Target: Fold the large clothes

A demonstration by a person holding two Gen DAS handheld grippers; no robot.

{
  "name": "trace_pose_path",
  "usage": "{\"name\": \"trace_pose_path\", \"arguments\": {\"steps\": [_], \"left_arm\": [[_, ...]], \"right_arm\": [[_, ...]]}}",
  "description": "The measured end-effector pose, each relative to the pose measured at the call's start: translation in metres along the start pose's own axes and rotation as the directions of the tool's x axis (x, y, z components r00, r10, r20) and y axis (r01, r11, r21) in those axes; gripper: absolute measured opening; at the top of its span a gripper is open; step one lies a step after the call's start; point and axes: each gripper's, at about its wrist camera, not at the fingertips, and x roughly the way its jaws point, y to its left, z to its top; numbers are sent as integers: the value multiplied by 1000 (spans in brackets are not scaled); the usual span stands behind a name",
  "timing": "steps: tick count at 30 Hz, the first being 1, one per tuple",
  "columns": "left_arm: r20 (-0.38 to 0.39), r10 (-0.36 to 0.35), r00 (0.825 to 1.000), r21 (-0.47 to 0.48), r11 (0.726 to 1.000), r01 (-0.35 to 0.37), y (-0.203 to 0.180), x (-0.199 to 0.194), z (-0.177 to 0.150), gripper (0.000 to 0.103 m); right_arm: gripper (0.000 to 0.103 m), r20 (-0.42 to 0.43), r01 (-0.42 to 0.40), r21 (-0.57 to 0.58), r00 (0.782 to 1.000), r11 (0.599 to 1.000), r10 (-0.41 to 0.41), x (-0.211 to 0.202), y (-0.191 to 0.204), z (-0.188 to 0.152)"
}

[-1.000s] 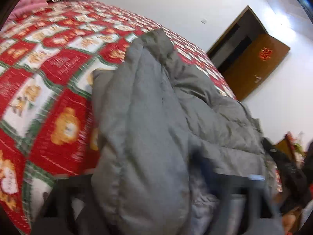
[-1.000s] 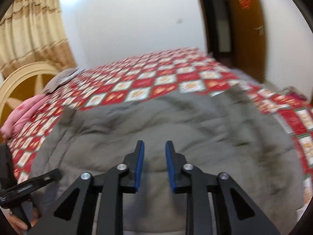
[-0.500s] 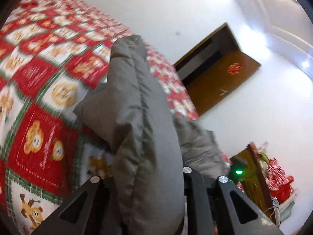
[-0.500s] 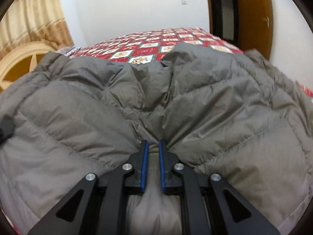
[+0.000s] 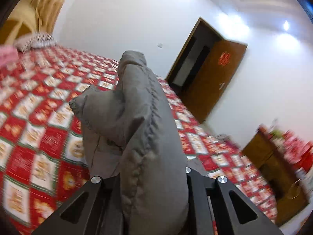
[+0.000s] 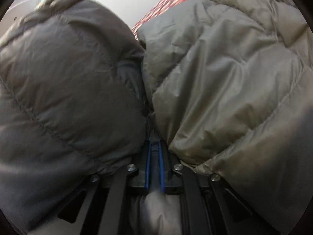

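Note:
A grey padded jacket (image 5: 140, 129) is held up above the bed with the red patterned bedspread (image 5: 39, 117). My left gripper (image 5: 152, 176) is shut on a thick fold of the jacket, which bulges up between the fingers and hides their tips. In the right wrist view the jacket (image 6: 225, 78) fills nearly the whole frame in two puffed lobes. My right gripper (image 6: 154, 148) is shut on a pinch of its fabric, with the blue pads (image 6: 147, 168) close together.
A brown wooden door (image 5: 211, 82) stands open in the white wall beyond the bed. Pillows (image 5: 33, 41) and a curtain (image 5: 47, 5) are at the bed's far left. A wooden cabinet (image 5: 273, 168) with red items stands at the right.
Both grippers have closed on the jacket and lifted it off the bed. The left view tilted up toward the wall and door; the jacket now fills the right view.

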Motion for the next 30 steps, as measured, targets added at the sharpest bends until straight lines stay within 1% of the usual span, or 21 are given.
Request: {"name": "trace_pose_path", "arguments": {"steps": [2, 3, 5, 6, 8, 9, 11, 12, 14, 15, 18, 20, 21, 22, 23, 24, 25, 26, 28, 29, 30], "left_arm": [[8, 46, 999, 58, 997, -46, -14, 1, 1, 12], [9, 57, 998, 83, 995, -58, -22, 4, 1, 12], [1, 66, 998, 116, 991, -65, -35, 12, 0, 12], [-12, 71, 997, 147, 987, -68, -48, 22, -3, 12], [-37, 78, 996, 210, 975, -69, -69, 38, -14, 12], [-52, 84, 995, 249, 966, -68, -79, 49, -21, 12], [-79, 96, 992, 312, 948, -67, -97, 65, -33, 12], [-97, 109, 989, 349, 935, -68, -107, 75, -43, 12], [-131, 152, 980, 423, 902, -83, -122, 98, -63, 12], [-146, 191, 971, 475, 874, -101, -130, 113, -77, 12], [-151, 276, 949, 577, 804, -142, -146, 139, -107, 14], [-141, 308, 941, 621, 768, -159, -155, 148, -119, 14], [-136, 320, 938, 636, 754, -165, -157, 152, -123, 14], [-129, 331, 935, 653, 738, -172, -160, 155, -128, 15], [-125, 338, 933, 665, 727, -175, -164, 156, -132, 15], [-114, 348, 930, 687, 704, -179, -166, 158, -138, 15], [-104, 356, 929, 705, 685, -184, -170, 159, -143, 16], [-82, 368, 926, 734, 651, -194, -173, 161, -151, 16], [-48, 382, 923, 771, 602, -209, -179, 163, -162, 16], [-33, 386, 922, 786, 580, -215, -180, 164, -167, 16], [-23, 388, 921, 794, 567, -219, -179, 164, -170, 16]], "right_arm": [[16, -22, -14, -8, 1000, 1000, 14, -7, 5, 3], [16, -9, -35, -10, 999, 999, 35, -21, 4, 6], [16, 36, -53, -13, 998, 999, 53, -49, -1, 12], [16, 80, -46, -19, 996, 999, 47, -75, -8, 17], [17, 138, -16, -25, 990, 1000, 19, -112, -20, 21], [17, 176, 20, -18, 984, 1000, -17, -137, -32, 24], [18, 217, 76, -1, 973, 997, -74, -169, -51, 29], [18, 241, 121, 11, 963, 993, -120, -189, -66, 30], [18, 265, 178, 34, 947, 983, -181, -212, -84, 29], [18, 275, 204, 62, 937, 977, -213, -226, -99, 28], [18, 286, 222, 126, 925, 967, -250, -250, -126, 24], [18, 288, 229, 136, 922, 964, -260, -260, -136, 19], [23, 286, 232, 138, 921, 963, -263, -264, -140, 18], [34, 283, 234, 138, 922, 962, -265, -266, -142, 19], [42, 280, 234, 136, 923, 963, -264, -268, -141, 19], [59, 281, 231, 132, 924, 964, -260, -272, -142, 22], [66, 290, 222, 125, 924, 967, -250, -274, -140, 23], [66, 298, 214, 117, 924, 970, -240, -276, -137, 23], [66, 301, 198, 101, 928, 975, -220, -282, -142, 28], [66, 304, 196, 96, 928, 976, -216, -277, -145, 37], [66, 305, 197, 85, 928, 977, -214, -277, -144, 40]]}}
